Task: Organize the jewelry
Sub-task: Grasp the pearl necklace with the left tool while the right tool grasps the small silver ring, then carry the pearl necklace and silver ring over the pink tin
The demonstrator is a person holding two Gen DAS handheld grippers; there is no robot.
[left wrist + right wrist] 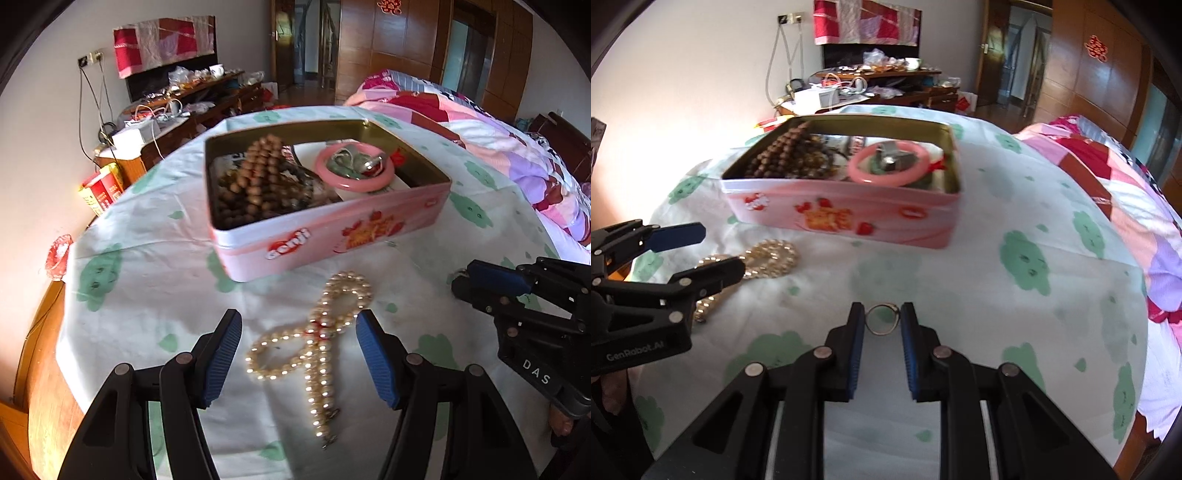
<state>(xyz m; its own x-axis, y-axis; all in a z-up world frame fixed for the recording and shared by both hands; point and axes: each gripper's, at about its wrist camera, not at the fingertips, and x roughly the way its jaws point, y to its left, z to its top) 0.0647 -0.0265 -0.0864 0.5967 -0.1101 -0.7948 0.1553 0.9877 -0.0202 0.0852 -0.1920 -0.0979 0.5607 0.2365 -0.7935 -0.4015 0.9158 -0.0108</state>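
Between my right gripper (882,319) pads sits a thin gold ring (882,319), both pads touching its sides; the hold looks marginal. Behind it on the cloth-covered table (997,295) stands the open pink tin (846,218), holding a pink bangle (888,166). My left gripper (299,354) hangs wide open, empty, over the pearl necklace (321,343). Risk: the ring could twist out when lifted.

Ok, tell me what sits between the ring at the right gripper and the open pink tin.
Nothing visible. The right gripper has its pads against the ring, and only bare cloth lies between it and the pink tin. The pearl necklace and left gripper sit off to the side.
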